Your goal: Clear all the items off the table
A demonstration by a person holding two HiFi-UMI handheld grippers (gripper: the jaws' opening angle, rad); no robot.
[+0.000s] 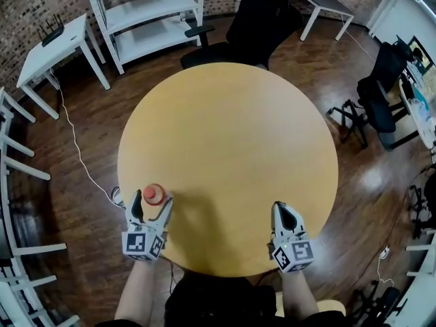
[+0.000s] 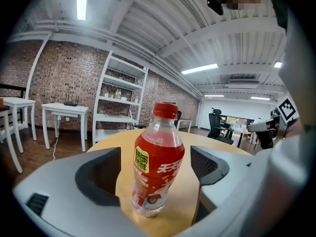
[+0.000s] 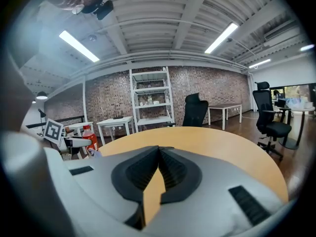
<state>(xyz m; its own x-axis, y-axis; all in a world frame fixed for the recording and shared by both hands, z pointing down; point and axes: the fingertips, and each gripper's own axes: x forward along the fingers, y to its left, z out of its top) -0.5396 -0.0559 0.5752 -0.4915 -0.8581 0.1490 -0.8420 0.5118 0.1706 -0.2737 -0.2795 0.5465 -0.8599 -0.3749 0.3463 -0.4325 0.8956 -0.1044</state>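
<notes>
Grey moulded jaws of the left gripper [image 1: 151, 206] stand wide apart, at the near left edge of the round wooden table [image 1: 231, 128]. Between them a drink bottle [image 2: 157, 157] stands upright on the tabletop. It has a red cap, a red label with white characters, a yellow sticker and a clear base. In the left gripper view a gap of bare wood shows on each side of the bottle, so neither dark ribbed pad presses on it. The bottle is enclosed, not gripped.

The right gripper [image 1: 285, 208] is at the near right edge of the same table, well apart from the left one. Its jaws are closed together: in the right gripper view the two ribbed pads meet at the tips, and only a narrow wedge of tabletop shows below that point. Nothing is between them. From that view the bottle appears small at far left, beside the left gripper's marker cube.

The bottle is the only item seen on the table.

Beyond the far rim, a black office chair [image 1: 262, 19] stands on the dark wood floor [image 1: 88, 142]. To its left is a white open shelf unit [image 1: 146, 16]. Further left, a white side table [image 1: 58, 46] carries a black router [image 1: 51, 31]. A brick wall [image 1: 27, 5] runs behind them.
</notes>
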